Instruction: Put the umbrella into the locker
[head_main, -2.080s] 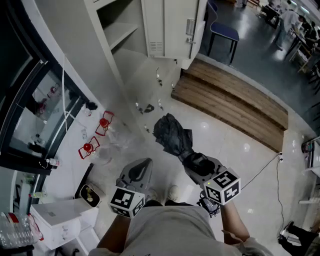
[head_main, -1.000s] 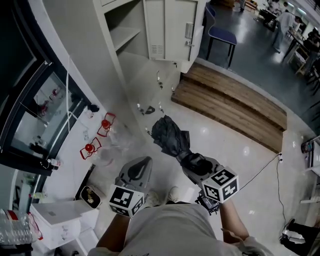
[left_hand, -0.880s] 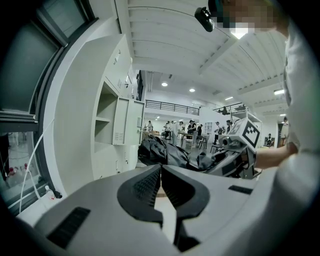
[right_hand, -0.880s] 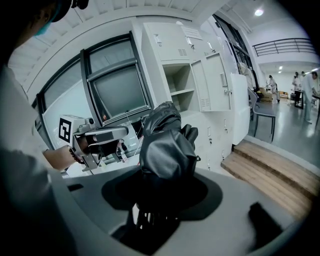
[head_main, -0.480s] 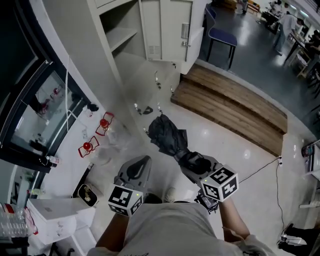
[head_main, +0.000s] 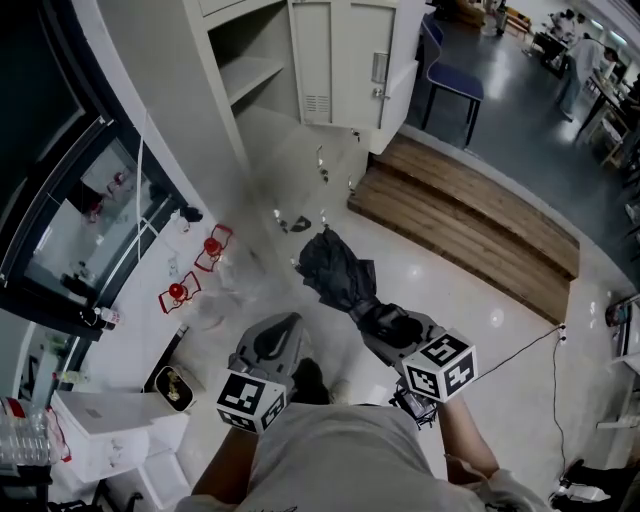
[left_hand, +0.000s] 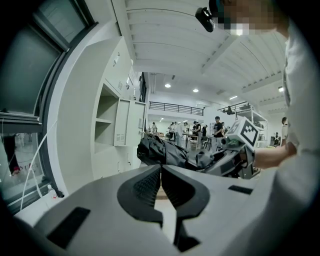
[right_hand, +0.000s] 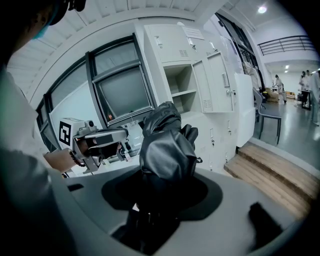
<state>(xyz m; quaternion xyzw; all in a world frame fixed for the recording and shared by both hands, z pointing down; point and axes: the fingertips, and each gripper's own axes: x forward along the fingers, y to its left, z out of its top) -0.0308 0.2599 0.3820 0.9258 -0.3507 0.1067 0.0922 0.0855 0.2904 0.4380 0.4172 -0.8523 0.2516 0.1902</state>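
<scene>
Head view, umbrella: I see the folded black umbrella (head_main: 335, 272) in the air above the floor (head_main: 440, 290). One end sits in the right tongs (head_main: 378, 318) and the loose end points toward the locker (head_main: 250, 60).
Head view, right tongs: closed on the umbrella, and the bundle keeps the jaws wide.
Head view, left tongs: the left tongs (head_main: 288, 325) hang beside the right ones, a little apart from the umbrella, and touch nothing.
Head view, locker: well apart from the umbrella. One compartment is open with a shelf (head_main: 248, 72) inside, and its door (head_main: 345, 50) is swung out.
Head view, surroundings: a wooden step (head_main: 470, 215) lies to the right of the locker, and a blue chair (head_main: 452, 72) stands beyond it.
Left gripper view, left tongs: the two dark jaws are pressed together and I see nothing between them.
Left gripper view, umbrella: ahead and slightly to the right, sticking out of the right tongs. The open locker stands behind it at the left.
Right gripper view, right tongs: the jaws grip the lower part of the umbrella.
Right gripper view, umbrella: the black fabric rises from the jaws in front of the locker, and the open compartment shows just above it.
Right gripper view, left tongs: at the left, apart from the umbrella.
</scene>
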